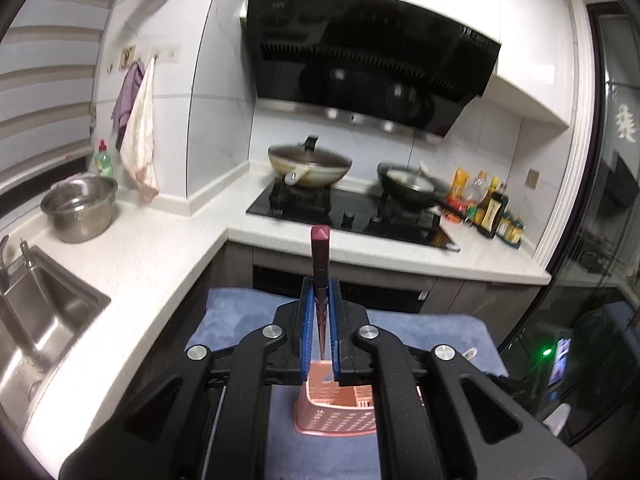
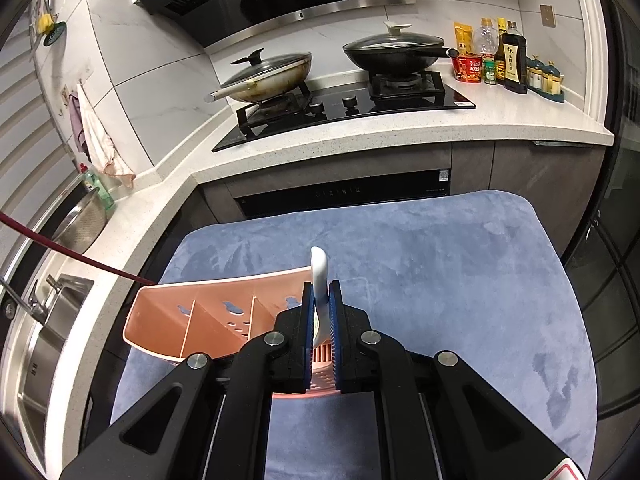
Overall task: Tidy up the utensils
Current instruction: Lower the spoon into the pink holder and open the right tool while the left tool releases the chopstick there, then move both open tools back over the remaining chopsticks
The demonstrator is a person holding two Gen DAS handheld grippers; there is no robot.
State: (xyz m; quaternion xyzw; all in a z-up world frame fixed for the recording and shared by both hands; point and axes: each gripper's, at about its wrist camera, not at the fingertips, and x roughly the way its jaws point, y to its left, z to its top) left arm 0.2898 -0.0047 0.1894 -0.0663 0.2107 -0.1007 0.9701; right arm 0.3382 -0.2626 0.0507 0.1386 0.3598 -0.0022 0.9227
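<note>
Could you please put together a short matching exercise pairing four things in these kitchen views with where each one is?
Things:
1. dark red tapered chopstick
2. white ceramic spoon
3. pink plastic utensil caddy
4. steel mixing bowl

Places:
A. on the blue mat
B. in the right gripper
C. on the counter by the sink
D. in the left gripper

Pairs: 1-D, 2-B, 3-A, 4-C

- White tiled wall [image 2: 152, 92] behind a speckled counter [image 2: 360, 132].
- Black hood [image 1: 368, 56] over the hob [image 2: 344, 108].
- Steel sink [image 1: 36, 320] at left.
- Striped blinds [image 1: 44, 80].
</note>
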